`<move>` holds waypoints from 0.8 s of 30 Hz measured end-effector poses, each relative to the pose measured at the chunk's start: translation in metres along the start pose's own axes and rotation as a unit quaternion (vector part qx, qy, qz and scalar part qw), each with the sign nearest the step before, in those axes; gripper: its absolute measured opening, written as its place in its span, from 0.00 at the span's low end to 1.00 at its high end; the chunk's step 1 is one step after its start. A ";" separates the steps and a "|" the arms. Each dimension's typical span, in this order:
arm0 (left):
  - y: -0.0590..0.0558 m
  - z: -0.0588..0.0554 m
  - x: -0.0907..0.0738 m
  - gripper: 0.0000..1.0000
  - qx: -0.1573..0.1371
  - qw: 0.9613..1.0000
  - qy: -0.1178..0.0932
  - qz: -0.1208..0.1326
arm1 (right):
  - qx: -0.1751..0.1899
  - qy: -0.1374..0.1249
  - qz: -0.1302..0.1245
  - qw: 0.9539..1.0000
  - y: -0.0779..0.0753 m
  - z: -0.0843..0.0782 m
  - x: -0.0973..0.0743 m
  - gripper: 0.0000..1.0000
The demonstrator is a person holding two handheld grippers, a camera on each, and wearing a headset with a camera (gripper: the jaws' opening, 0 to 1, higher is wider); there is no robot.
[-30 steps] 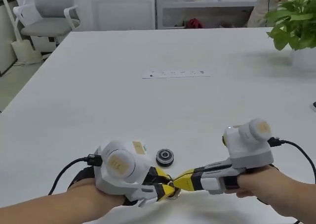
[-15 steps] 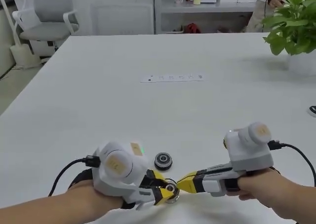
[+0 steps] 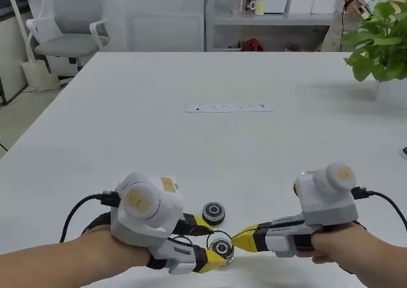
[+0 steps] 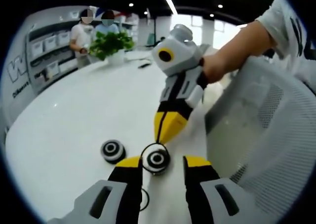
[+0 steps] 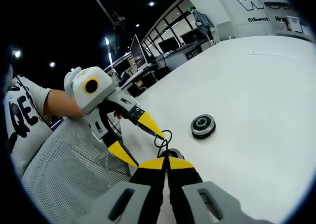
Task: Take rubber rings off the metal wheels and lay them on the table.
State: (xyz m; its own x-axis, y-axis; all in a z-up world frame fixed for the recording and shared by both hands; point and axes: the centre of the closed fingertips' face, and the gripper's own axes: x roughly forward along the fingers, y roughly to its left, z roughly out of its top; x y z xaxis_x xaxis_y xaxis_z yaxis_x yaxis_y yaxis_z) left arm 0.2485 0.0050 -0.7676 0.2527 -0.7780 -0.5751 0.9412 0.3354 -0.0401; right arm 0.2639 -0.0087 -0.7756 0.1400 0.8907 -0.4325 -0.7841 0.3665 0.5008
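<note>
Head view, lower centre: left gripper [image 3: 213, 243], jaws spread, with a metal wheel [image 3: 221, 247] between them. Right gripper [image 3: 238, 239], lower right of the frame, jaws pressed together on a thin black rubber ring [image 5: 163, 138] that loops off that wheel. Second wheel [image 3: 213, 212], dark-rimmed, lies just above the first on the white table [image 3: 191, 148].

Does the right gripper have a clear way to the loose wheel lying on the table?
Probably yes: the loose wheel lies alone on bare table close beside the right gripper, nothing between them, but its jaws are shut and must open first.
</note>
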 end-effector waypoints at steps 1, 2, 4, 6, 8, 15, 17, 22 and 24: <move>-0.001 0.000 -0.002 0.37 -0.001 1.000 -0.001 -0.001 | 0.000 0.000 0.000 1.000 0.000 0.000 0.000 0.00; -0.002 0.000 -0.005 0.39 -0.003 1.000 -0.002 -0.002 | -0.001 0.000 0.001 1.000 0.001 0.000 -0.001 0.00; -0.004 0.000 -0.009 0.41 -0.001 1.000 -0.002 -0.003 | -0.002 0.000 0.001 1.000 0.002 0.001 -0.002 0.00; -0.004 -0.001 -0.015 0.42 -0.001 1.000 -0.003 -0.003 | 0.000 -0.003 0.002 1.000 0.004 0.003 -0.003 0.00; -0.003 -0.001 -0.018 0.44 -0.003 1.000 -0.004 -0.003 | -0.001 -0.003 0.002 1.000 0.003 0.003 -0.003 0.00; 0.000 0.005 -0.035 0.50 -0.013 1.000 -0.020 0.005 | -0.005 -0.003 0.003 1.000 0.006 0.006 -0.005 0.00; 0.001 0.004 -0.039 0.52 -0.015 1.000 -0.023 0.007 | -0.005 -0.006 0.005 1.000 0.008 0.009 -0.005 0.00; 0.004 -0.001 -0.047 0.55 -0.020 0.999 -0.025 0.014 | -0.007 -0.009 0.010 1.000 0.012 0.014 -0.005 0.00; 0.007 -0.003 -0.049 0.55 -0.026 0.999 -0.025 0.017 | -0.007 -0.010 0.012 1.000 0.012 0.016 -0.004 0.00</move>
State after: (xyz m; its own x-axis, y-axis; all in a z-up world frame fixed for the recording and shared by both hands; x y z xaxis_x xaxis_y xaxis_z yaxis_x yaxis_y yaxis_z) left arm 0.2417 0.0474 -0.7423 0.2958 -0.7910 -0.5355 0.9195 0.3877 -0.0647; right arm 0.2632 -0.0033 -0.7559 0.1324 0.9045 -0.4054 -0.7961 0.3407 0.5002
